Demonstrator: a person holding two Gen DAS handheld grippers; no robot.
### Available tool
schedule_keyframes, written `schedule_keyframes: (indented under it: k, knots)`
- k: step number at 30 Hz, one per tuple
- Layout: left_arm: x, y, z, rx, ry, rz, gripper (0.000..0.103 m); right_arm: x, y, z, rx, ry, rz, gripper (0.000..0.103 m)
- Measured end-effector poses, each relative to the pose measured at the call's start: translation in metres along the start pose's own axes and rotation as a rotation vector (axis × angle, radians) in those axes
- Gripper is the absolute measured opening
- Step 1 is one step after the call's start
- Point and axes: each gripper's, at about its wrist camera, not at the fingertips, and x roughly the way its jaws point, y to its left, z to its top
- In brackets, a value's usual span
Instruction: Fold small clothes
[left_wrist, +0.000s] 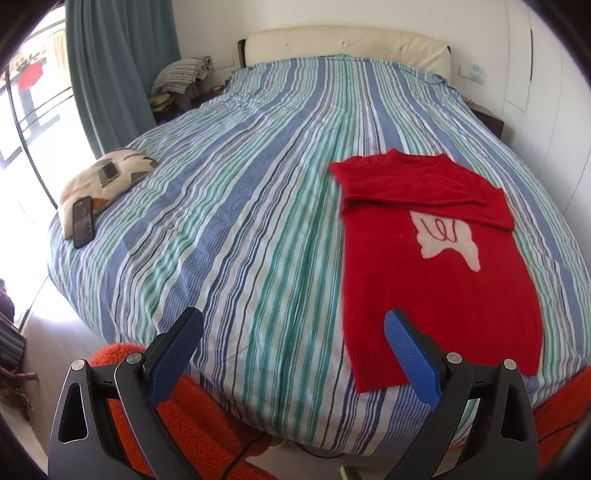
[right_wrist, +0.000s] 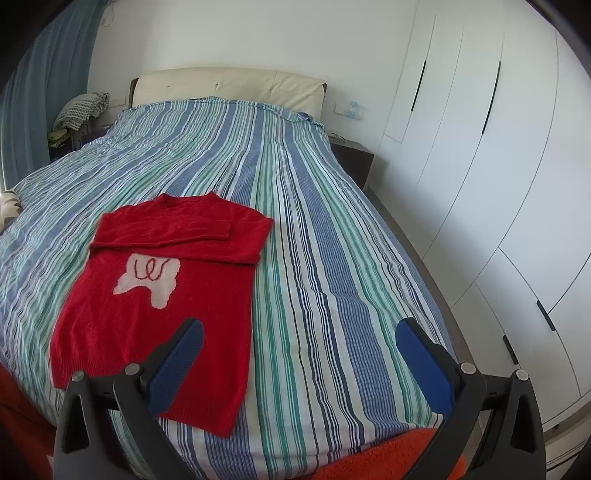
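A red sweater (left_wrist: 436, 269) with a white patch lies flat on the striped bed (left_wrist: 240, 206), both sleeves folded across its chest. It also shows in the right wrist view (right_wrist: 159, 295). My left gripper (left_wrist: 293, 321) is open and empty above the bed's near edge, its right finger over the sweater's hem. My right gripper (right_wrist: 299, 332) is open and empty, its left finger over the sweater's lower right part, its right finger over bare bedding (right_wrist: 332, 258).
A patterned cushion (left_wrist: 103, 184) with a phone (left_wrist: 83, 221) leaning on it sits at the bed's left edge. An orange fuzzy blanket (left_wrist: 192, 421) lies below the bed's foot. White wardrobes (right_wrist: 498, 166) stand on the right, nightstands by the headboard.
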Motion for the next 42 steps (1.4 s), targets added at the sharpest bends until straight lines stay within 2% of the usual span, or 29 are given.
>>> schedule_keyframes:
  k: [10, 16, 21, 29, 42]
  knots:
    - [0.009, -0.003, -0.003, 0.022, 0.030, 0.002, 0.099, 0.007, -0.002, -0.005, 0.005, 0.031, -0.029, 0.102]
    - [0.039, -0.008, -0.005, 0.038, 0.082, -0.006, 0.099, 0.024, 0.000, -0.007, 0.002, 0.076, -0.038, 0.102]
    - [0.066, -0.019, -0.010, 0.091, 0.113, 0.048, 0.099, 0.042, 0.007, -0.011, -0.016, 0.113, -0.033, 0.102]
    - [0.079, -0.019, -0.017, 0.113, 0.144, 0.080, 0.099, 0.063, 0.019, -0.026, -0.041, 0.172, 0.016, 0.102]
    - [0.085, -0.016, -0.017, 0.106, 0.161, 0.077, 0.099, 0.068, 0.028, -0.034, -0.054, 0.192, 0.055, 0.102]
